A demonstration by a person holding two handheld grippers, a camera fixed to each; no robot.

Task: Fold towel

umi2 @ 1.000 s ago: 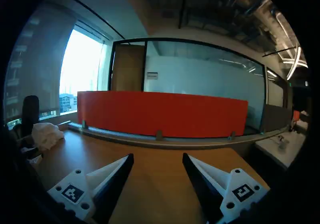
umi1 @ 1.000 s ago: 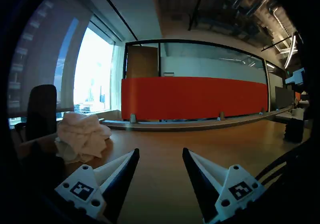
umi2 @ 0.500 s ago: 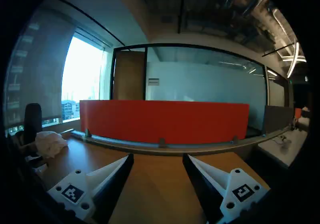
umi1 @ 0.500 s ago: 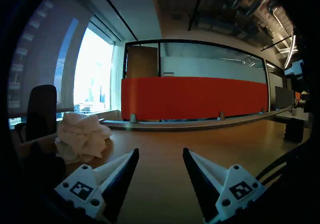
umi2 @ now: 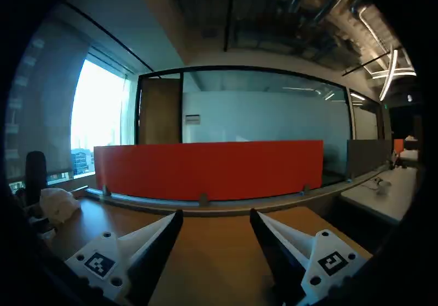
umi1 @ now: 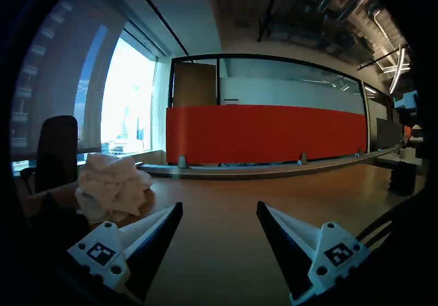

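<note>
A crumpled pale towel [umi1: 112,186] lies in a heap on the wooden desk [umi1: 230,218], to the left in the left gripper view. My left gripper [umi1: 219,210] hovers low over the desk, open and holding nothing, with the towel just beyond and left of its left fingertip. The same towel [umi2: 57,205] appears small and far off at the left edge of the right gripper view. My right gripper [umi2: 215,215] is open above the desk [umi2: 213,251], well away from the towel, with nothing between its fingers.
An orange divider panel [umi1: 265,133] runs along the desk's far edge. A dark office chair [umi1: 55,150] stands behind the towel by the bright window. A dark object [umi1: 402,177] sits on the desk at the right. A white desk [umi2: 383,191] lies beyond at the right.
The left gripper's fingers have spread slightly wider. The right gripper has risen and tilted upward, so the divider and towel sit lower and farther in its view.
</note>
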